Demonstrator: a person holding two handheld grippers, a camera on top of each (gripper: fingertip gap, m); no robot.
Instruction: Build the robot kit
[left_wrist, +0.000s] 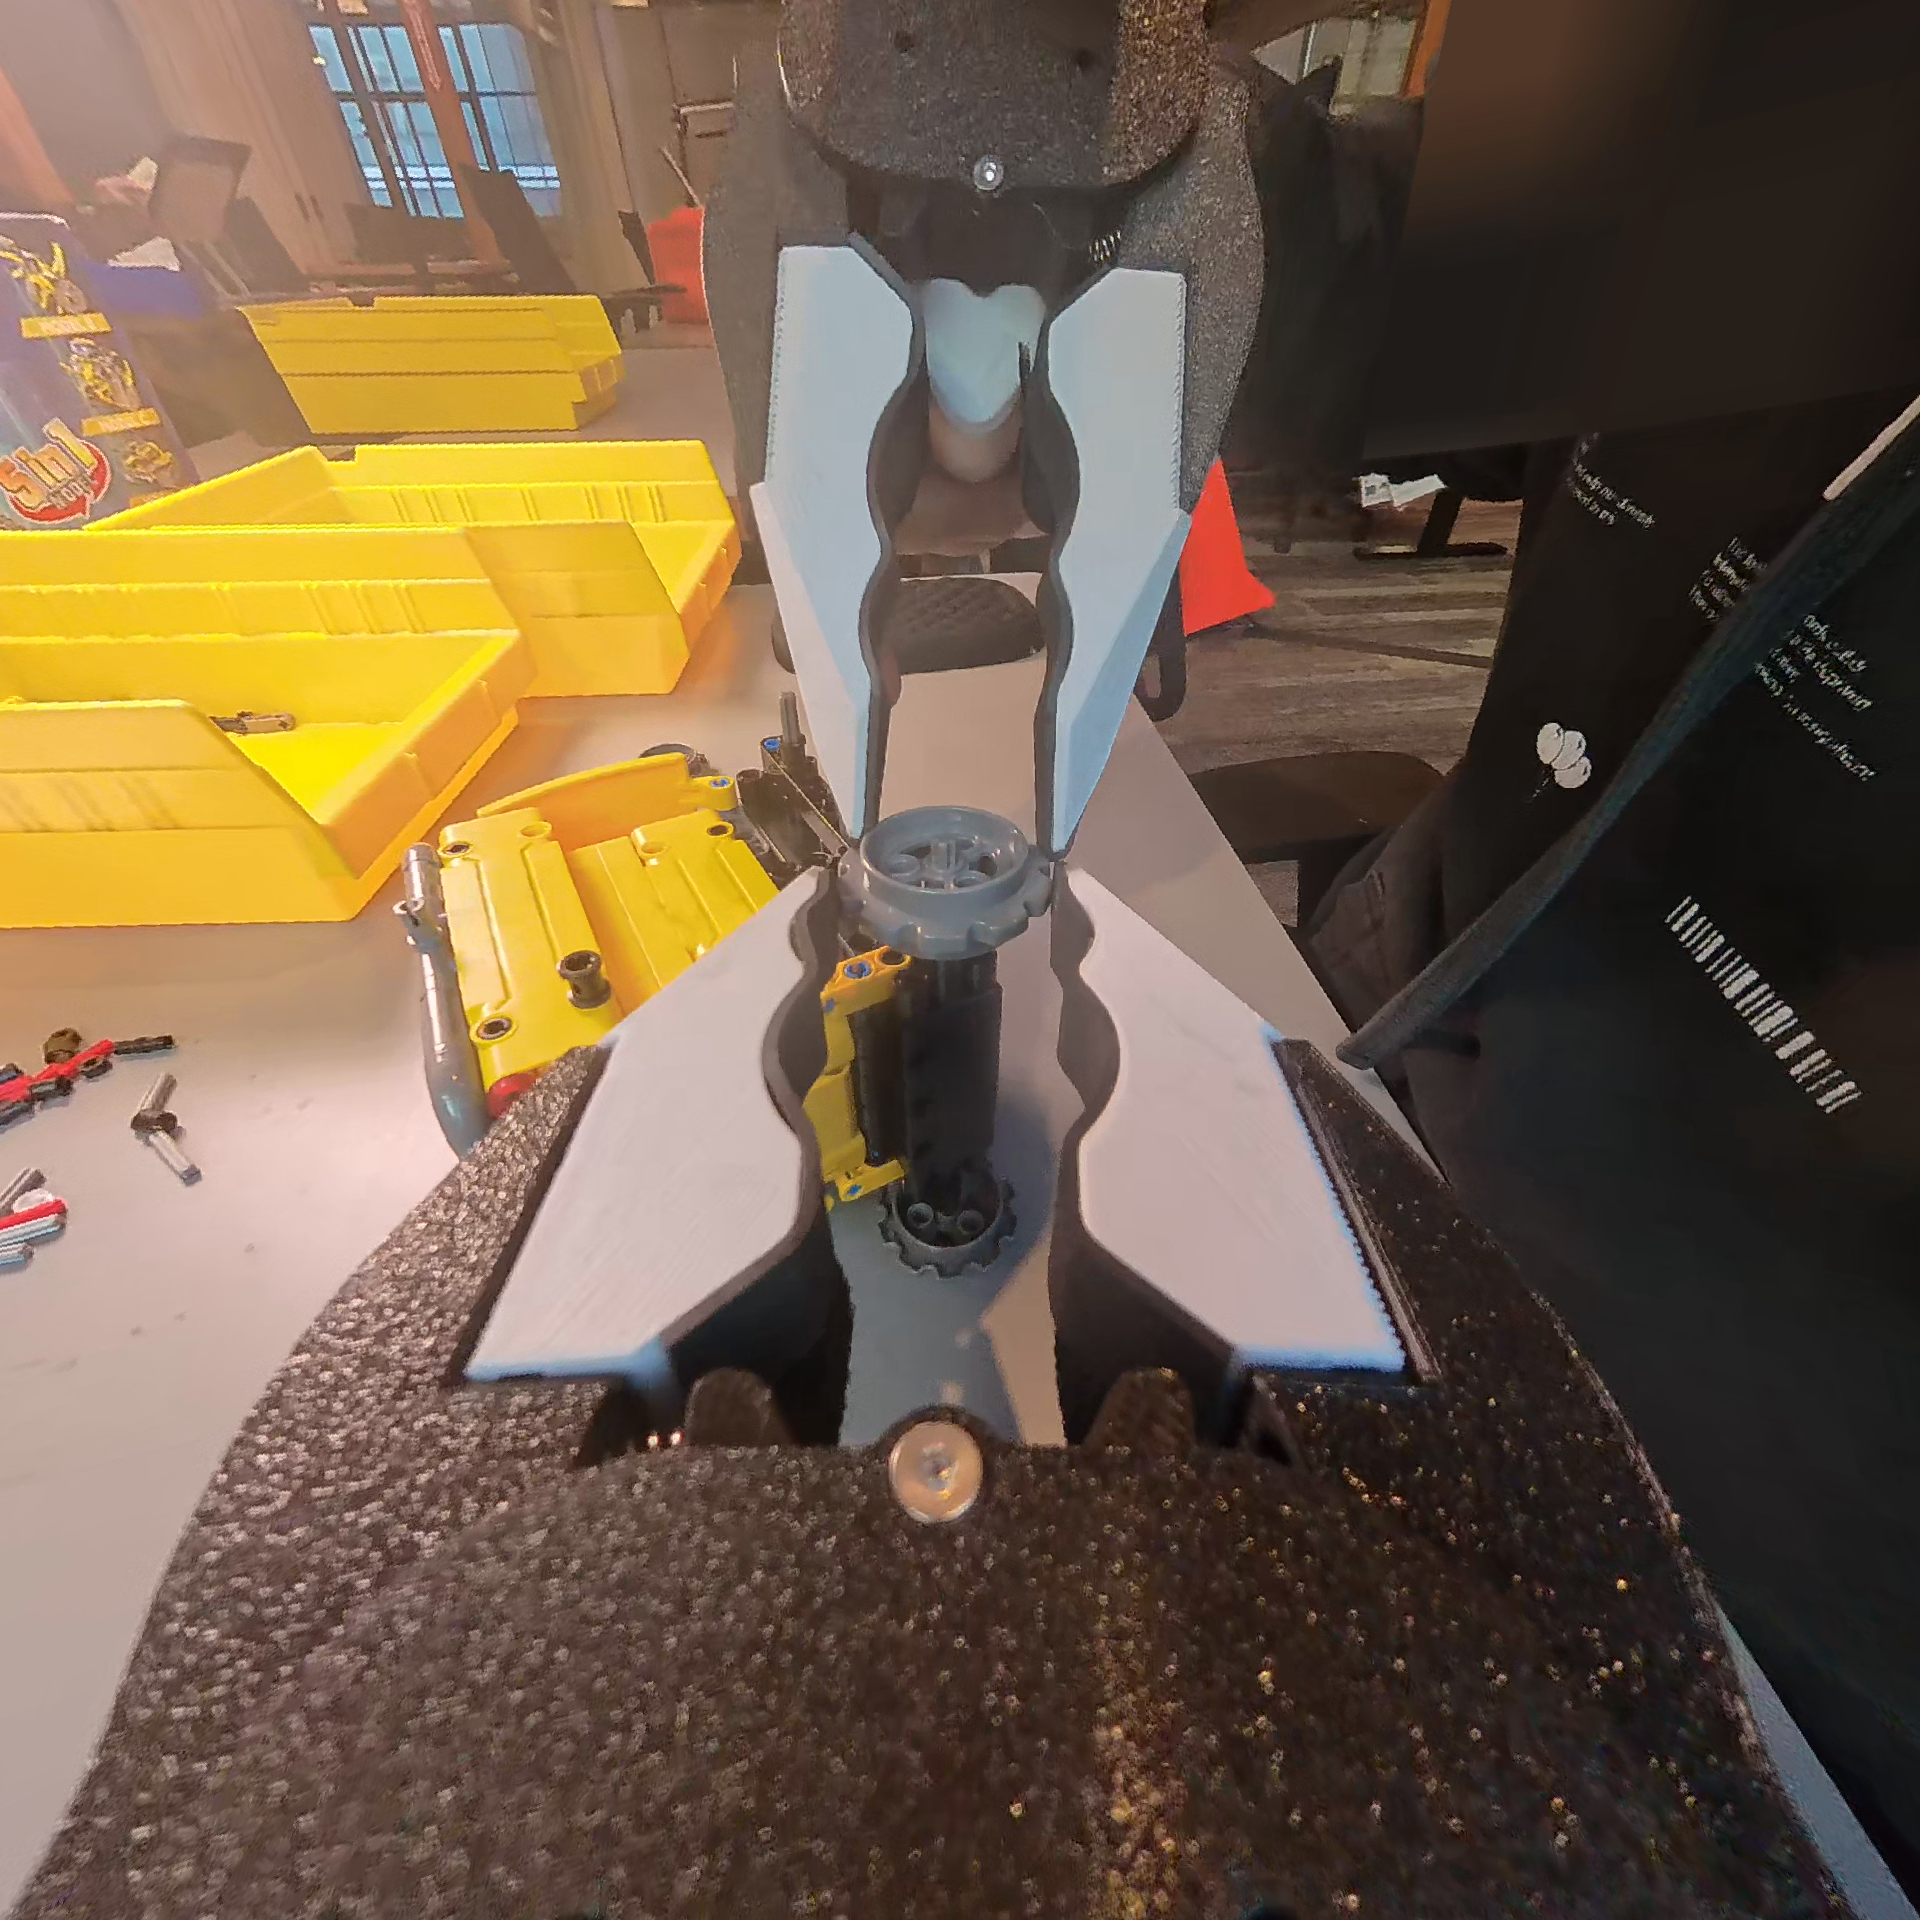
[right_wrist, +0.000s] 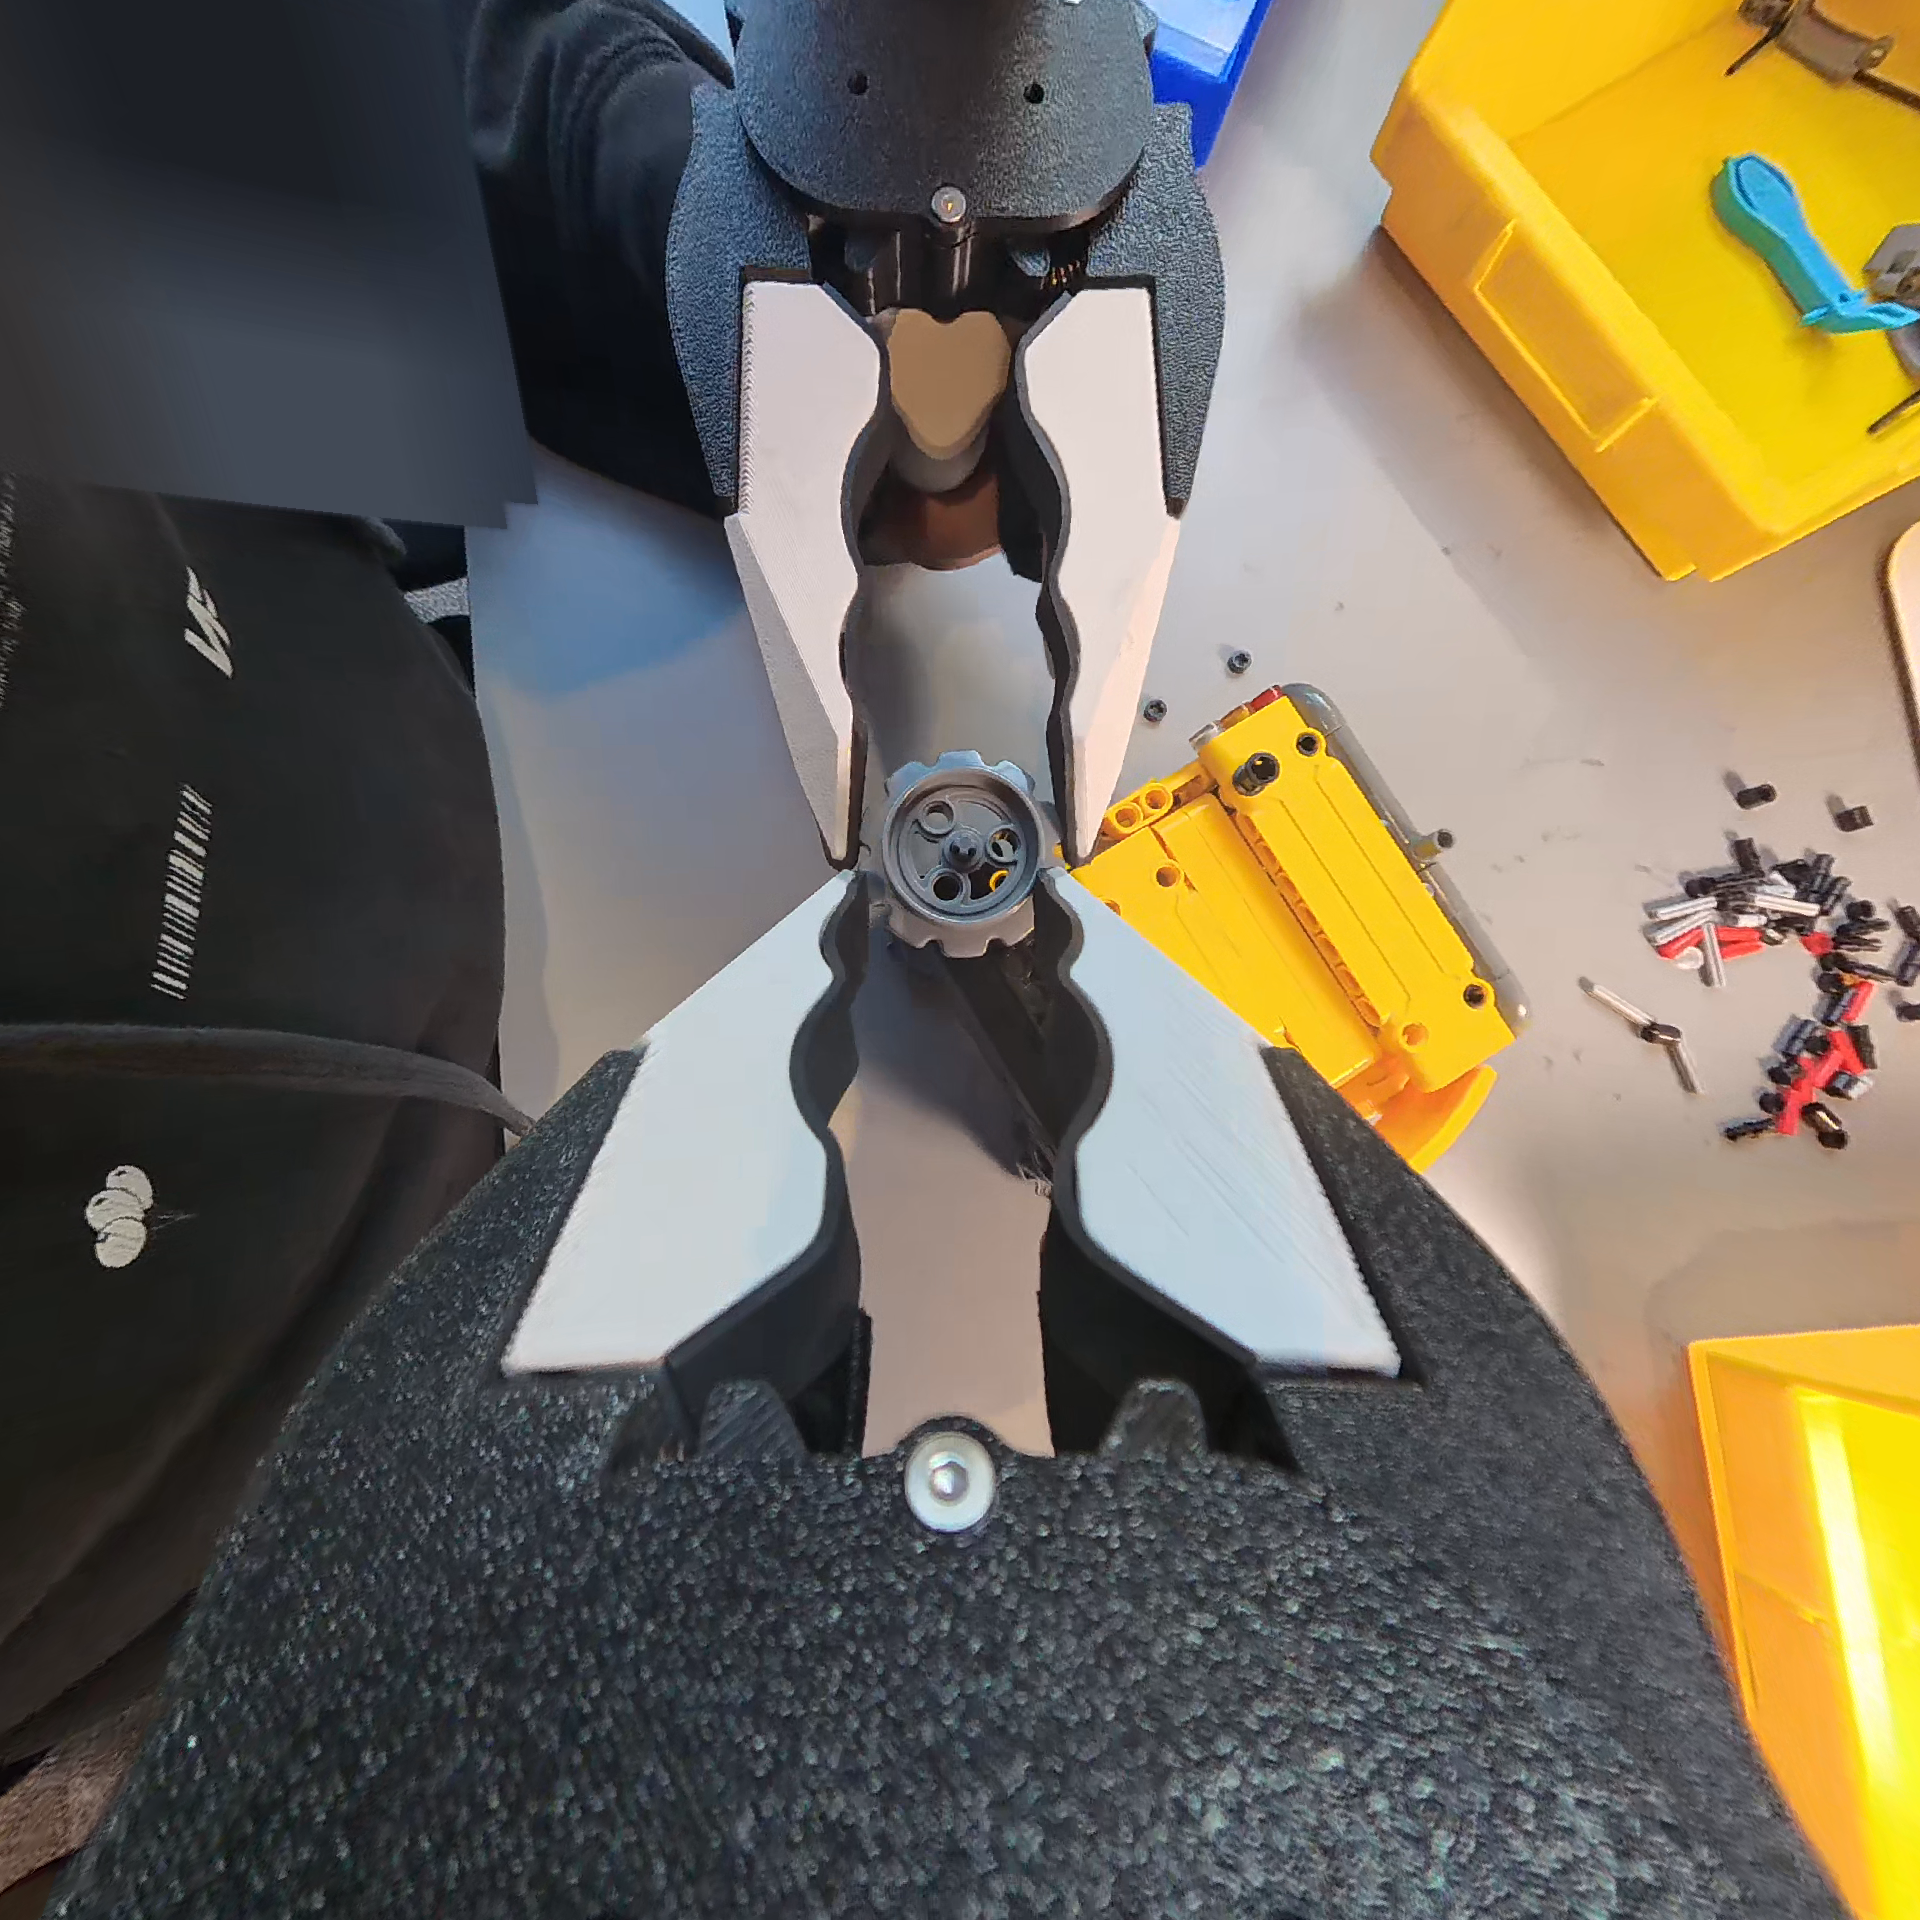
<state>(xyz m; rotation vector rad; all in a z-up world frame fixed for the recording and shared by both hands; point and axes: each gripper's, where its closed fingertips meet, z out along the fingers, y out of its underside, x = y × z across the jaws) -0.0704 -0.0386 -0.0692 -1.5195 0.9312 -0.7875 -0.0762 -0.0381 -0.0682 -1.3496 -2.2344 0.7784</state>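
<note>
Holding, left gripper (left_wrist: 948, 883): jaws partly closed to the width of the grey toothed wheel (left_wrist: 940, 868); both tips press its rim, so it is clamped.
Between left fingers: black track (left_wrist: 935, 1049) with a yellow beam on its left, running back to a second toothed wheel (left_wrist: 948, 1231) close to the palm.
Right gripper (right_wrist: 951, 880): comes in from the opposite side, tip to tip with the left one; same gap, tips at the same wheel's rim. Can't tell whether it pinches or only touches.
Wheel location: at the meeting point of all four tips, on the end of the track, above the grey table (left_wrist: 208, 1351).
Left of left gripper: yellow brick-built model (left_wrist: 613, 914), touching the track assembly.
Further left: loose black, red and grey pins (right_wrist: 1787, 966) scattered on the table.
Beyond those: yellow bins (left_wrist: 312, 665); one holds a blue tool (right_wrist: 1787, 249).
Far left: printed toy box (left_wrist: 62, 395), text not transcribed.
Right of left gripper: dark garment (left_wrist: 1714, 935) with white print and barcode-like stripes.
</note>
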